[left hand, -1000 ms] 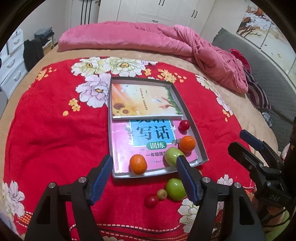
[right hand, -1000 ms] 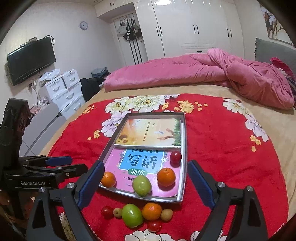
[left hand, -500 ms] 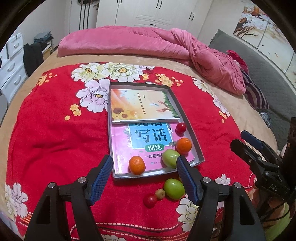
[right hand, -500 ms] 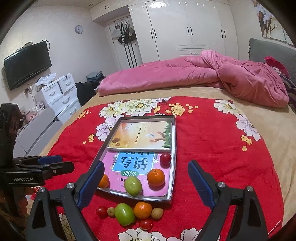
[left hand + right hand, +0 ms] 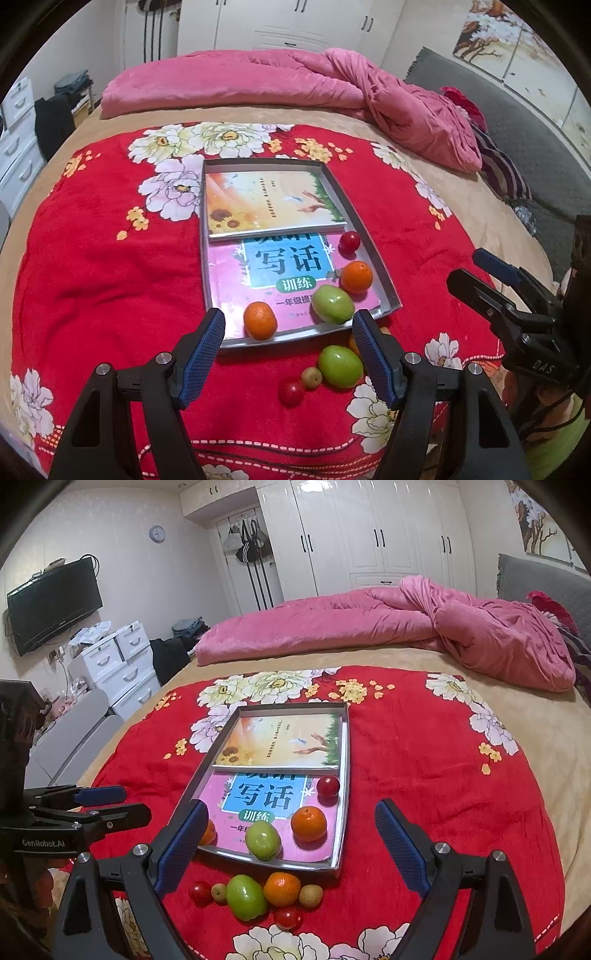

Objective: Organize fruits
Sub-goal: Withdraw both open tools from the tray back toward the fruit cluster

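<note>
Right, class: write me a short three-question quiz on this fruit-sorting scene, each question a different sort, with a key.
1. Count: how many fruits lie inside the shallow grey metal tray?
2. True or false: the left gripper is clamped on a green fruit.
3. Multiple choice: the fruit farthest back in the tray is A) an orange, B) a small red round fruit, C) a green fruit.

Key
1. Four: the small red round fruit, two oranges and one green fruit. Six more lie on the red flowered blanket.
2. False; its jaws stand open, holding nothing.
3. B.
</note>
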